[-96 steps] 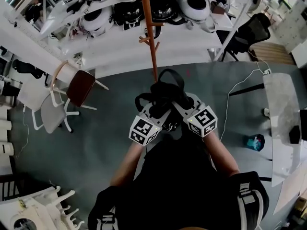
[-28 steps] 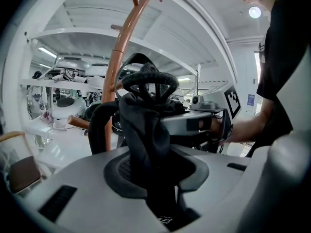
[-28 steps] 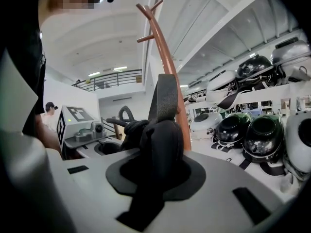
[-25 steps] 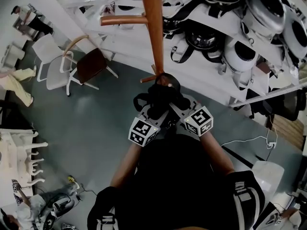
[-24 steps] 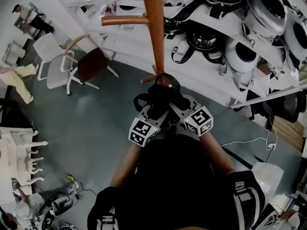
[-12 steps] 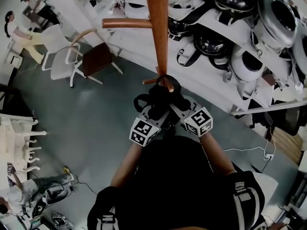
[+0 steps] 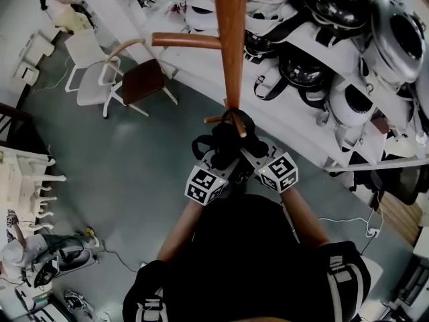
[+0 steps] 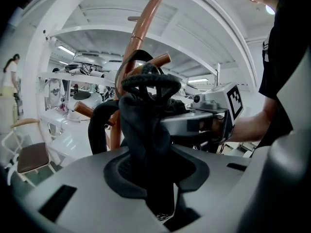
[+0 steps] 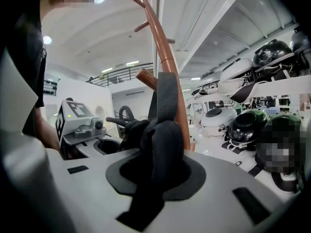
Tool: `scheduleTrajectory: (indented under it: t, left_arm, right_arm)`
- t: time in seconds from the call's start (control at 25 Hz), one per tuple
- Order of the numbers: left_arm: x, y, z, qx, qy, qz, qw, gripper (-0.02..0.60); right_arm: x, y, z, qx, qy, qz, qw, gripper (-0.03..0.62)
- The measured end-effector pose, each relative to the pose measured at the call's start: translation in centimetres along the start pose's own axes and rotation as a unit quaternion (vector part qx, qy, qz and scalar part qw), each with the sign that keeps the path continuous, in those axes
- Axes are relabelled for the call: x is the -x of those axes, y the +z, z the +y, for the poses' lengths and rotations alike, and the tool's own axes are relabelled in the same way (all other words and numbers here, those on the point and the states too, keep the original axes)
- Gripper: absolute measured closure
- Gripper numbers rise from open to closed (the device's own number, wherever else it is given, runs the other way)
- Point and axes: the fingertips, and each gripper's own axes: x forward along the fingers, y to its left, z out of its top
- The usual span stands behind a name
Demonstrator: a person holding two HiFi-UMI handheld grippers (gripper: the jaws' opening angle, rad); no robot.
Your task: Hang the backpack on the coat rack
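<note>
Black backpack strap tight in the right hand-held gripper, brown coat rack just behind.

3 views sharing coat rack

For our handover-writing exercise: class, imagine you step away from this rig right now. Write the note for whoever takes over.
Left gripper: shut on bunched straps of the black fabric backpack.
Right gripper: shut on another of its straps.
Both hold the bag up against the pole of the reddish-brown wooden coat rack, at its short lower peg.
Done: bag raised to the rack. Its top loop looks to be round that peg, but I cannot tell whether it is seated.
Left: confirm the loop is on, lower until the peg takes the weight, open both grippers.
</note>
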Motion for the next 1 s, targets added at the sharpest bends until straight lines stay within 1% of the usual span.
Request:
scheduleTrajectory:
  t: [0.52, 0.72, 0.88, 1.0]
  left_arm:
    - [-1.6, -0.4, 0.7, 0.005, 0.013, 0.013, 0.9998, 0.456]
    - [-2.0, -1.1, 1.6, 0.003, 0.015, 0.027, 0.9995, 0.456]
    - [-2.4, -1.9, 1.8, 0.004, 0.016, 0.038, 0.9991, 0.454]
    - [-2.7, -2.5, 1.9, -0.005, 0.015, 0.049, 0.9987, 0.453]
  right_arm:
    - [-0.5, -1.0, -1.6, -0.007, 0.009, 0.014, 1.0, 0.5]
    - [-1.4, -1.6, -2.0, 0.004, 0.012, 0.026, 1.0, 0.502]
    - [-1.5, -2.3, -2.1, 0.002, 0.009, 0.035, 0.999, 0.501]
    - [-1.6, -3.0, -2.3, 0.0, 0.008, 0.041, 0.999, 0.502]
